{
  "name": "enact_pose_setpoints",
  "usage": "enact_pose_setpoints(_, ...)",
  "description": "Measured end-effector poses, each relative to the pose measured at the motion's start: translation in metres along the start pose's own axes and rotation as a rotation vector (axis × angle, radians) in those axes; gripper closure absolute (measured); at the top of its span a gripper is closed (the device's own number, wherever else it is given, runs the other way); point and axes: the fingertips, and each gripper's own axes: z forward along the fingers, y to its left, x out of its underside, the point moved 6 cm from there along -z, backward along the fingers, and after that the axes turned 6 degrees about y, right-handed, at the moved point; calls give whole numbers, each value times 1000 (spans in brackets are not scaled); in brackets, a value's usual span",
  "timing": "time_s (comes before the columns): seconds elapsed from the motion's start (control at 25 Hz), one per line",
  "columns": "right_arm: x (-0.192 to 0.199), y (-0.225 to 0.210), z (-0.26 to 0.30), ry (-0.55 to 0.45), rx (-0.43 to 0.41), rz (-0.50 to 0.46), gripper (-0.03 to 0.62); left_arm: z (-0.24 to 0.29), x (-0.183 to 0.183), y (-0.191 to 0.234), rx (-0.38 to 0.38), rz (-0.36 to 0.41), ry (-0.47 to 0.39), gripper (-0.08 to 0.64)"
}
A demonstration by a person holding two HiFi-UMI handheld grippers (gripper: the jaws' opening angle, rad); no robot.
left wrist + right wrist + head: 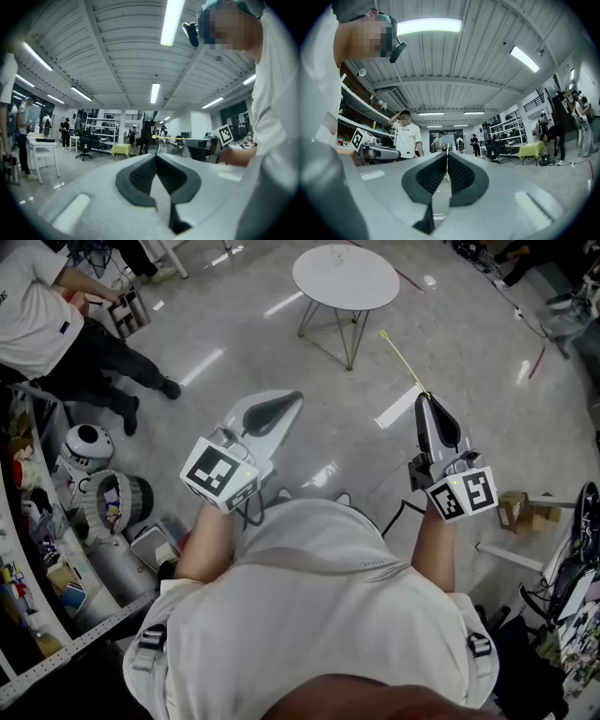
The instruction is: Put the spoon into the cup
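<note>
Spoon point(401, 356), thin and yellow, juts from the right gripper point(425, 399), whose jaws clamp its handle; the left gripper point(289, 401) is closed and empty. Carrying seems the step in hand. No cup shows, so finding it likely comes next.

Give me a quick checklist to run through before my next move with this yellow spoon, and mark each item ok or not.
1. Spoon held: ok, the right gripper is shut on one end.
2. Spoon's far end free: ok, it sticks out ahead of the jaws and touches nothing.
3. Left gripper free to help: ok, jaws together with nothing between them.
4. Cup located: not ok, no view shows a cup.
5. Cup on the round white table: not ok, none shows on it.
</note>
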Motion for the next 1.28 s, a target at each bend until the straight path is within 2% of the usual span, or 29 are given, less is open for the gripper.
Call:
enact_pose_setpoints(0.4, 1, -24, -22, -7, 2, 6, 581, 27, 0, -21, 16, 7, 14, 558)
enact_pose_setpoints(0.68, 7, -77, -67, -22, 31, 32, 581, 78, -2, -61, 31, 18, 30, 558)
enact_pose_setpoints(0.88, 25, -105, -81, 3, 19, 74, 581, 103, 9, -86, 42, 14, 55, 558)
enact_pose_setpoints(1.08, 29, -118, -73, 15, 2, 87, 581, 120, 14, -78, 35, -9, 78, 558)
enact_pose_setpoints(1.28, 32, -146, -41, 27, 27, 98, 581, 147, 15, -47, 56, -25, 73, 558)
